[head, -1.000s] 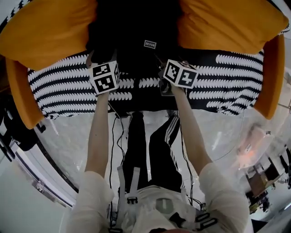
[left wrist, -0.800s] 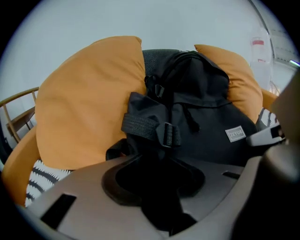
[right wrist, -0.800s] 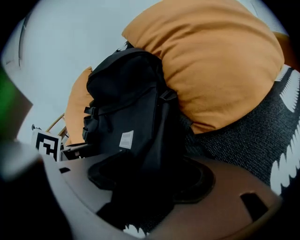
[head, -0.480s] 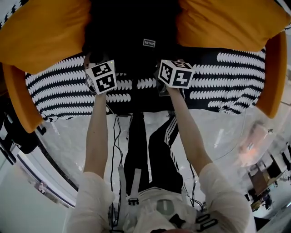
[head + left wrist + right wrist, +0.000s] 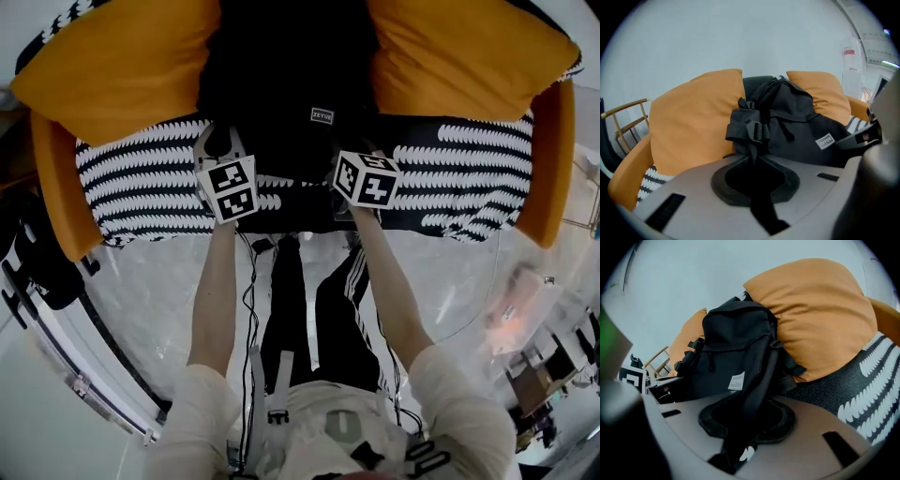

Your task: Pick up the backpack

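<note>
The black backpack (image 5: pixel 286 75) stands upright on the sofa seat between two orange cushions, with its small label (image 5: pixel 322 116) facing me. My left gripper (image 5: pixel 753 161) is at its lower left. Its jaws are closing, and the pads pinch a thin black strap (image 5: pixel 751 140) that hangs from a buckle. At the lower right, my right gripper (image 5: pixel 749 405) is also closing, with its pads pressed on a padded shoulder strap (image 5: pixel 761 376). In the head view both sets of fingertips are lost against the black fabric.
The sofa seat (image 5: pixel 141 178) has a black-and-white pattern, and orange cushions (image 5: pixel 122 66) (image 5: pixel 459 56) lean at its back. Orange armrests (image 5: pixel 56 197) (image 5: pixel 544 169) close both ends. A wooden chair (image 5: pixel 626 124) stands off to the left. Cables hang by my legs.
Both grippers have drawn back from the backpack's base toward the seat's front edge. The left gripper's grey body now shows clear of the black fabric.
</note>
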`<action>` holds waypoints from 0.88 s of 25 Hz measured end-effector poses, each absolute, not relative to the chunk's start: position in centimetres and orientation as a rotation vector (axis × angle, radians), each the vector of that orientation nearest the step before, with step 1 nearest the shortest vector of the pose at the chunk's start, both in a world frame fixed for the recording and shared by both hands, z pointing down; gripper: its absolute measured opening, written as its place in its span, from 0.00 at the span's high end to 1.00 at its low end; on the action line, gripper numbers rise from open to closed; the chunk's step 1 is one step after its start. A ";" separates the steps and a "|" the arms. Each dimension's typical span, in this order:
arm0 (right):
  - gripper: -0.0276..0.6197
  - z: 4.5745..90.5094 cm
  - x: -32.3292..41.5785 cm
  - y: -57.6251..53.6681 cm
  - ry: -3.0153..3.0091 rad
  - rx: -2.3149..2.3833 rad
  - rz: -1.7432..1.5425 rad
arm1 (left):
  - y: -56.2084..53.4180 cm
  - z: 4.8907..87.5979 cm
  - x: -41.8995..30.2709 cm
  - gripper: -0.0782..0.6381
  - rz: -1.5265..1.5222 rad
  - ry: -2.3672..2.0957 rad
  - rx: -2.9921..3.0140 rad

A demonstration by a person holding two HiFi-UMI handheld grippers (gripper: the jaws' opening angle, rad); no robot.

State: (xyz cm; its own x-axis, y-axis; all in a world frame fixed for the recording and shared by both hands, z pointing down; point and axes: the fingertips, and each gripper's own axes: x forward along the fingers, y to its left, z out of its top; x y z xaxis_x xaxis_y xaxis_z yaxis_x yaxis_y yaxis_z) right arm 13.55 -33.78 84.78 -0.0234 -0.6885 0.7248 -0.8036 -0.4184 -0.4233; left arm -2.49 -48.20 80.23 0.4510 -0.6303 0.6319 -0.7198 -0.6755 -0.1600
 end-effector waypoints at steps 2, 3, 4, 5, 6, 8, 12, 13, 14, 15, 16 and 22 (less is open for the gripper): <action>0.80 83.5 13.5 -33.0 -1.608 2.112 1.435 | -47.4 78.7 -2.5 0.84 1.019 -1.201 2.563; 0.80 82.9 13.7 -32.7 -1.604 2.116 1.437 | -47.1 78.0 -2.3 0.84 1.016 -1.203 2.564; 0.81 82.2 13.9 -32.7 -1.604 2.121 1.434 | -46.9 77.1 -2.1 0.84 1.009 -1.207 2.567; 0.81 81.2 14.0 -32.7 -1.607 2.128 1.422 | -46.9 76.1 -2.0 0.84 0.996 -1.214 2.571; 0.81 79.9 14.2 -32.9 -1.613 2.136 1.400 | -47.0 74.8 -2.0 0.84 0.977 -1.224 2.576; 0.81 76.5 14.5 -33.2 -1.632 2.158 1.343 | -47.0 71.6 -2.0 0.84 0.921 -1.247 2.587; 0.81 69.0 15.9 -34.0 -1.677 2.209 1.215 | -47.4 64.4 -1.1 0.84 0.793 -1.293 2.627; 0.81 67.1 16.2 -34.1 -1.687 2.221 1.188 | -47.4 62.6 -0.9 0.84 0.765 -1.302 2.637; 0.81 65.1 16.5 -34.2 -1.698 2.234 1.159 | -47.5 60.6 -0.7 0.84 0.737 -1.310 2.649; 0.81 63.0 16.8 -34.4 -1.709 2.250 1.127 | -47.6 58.5 -0.5 0.84 0.706 -1.319 2.663; 0.81 60.8 17.0 -34.6 -1.722 2.267 1.092 | -47.7 56.3 -0.3 0.84 0.672 -1.329 2.679; 0.81 47.6 17.1 -32.9 -1.806 2.349 0.864 | -45.6 43.2 -0.7 0.84 0.455 -1.367 2.765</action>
State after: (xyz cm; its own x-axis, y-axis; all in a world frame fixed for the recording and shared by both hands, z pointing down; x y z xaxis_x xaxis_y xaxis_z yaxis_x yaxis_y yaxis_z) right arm 17.09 -32.90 47.57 0.1592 -0.8745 0.4582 -0.9053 -0.3145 -0.2856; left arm -0.65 -45.58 43.23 0.5728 -0.7741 0.2694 -0.7811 -0.6152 -0.1067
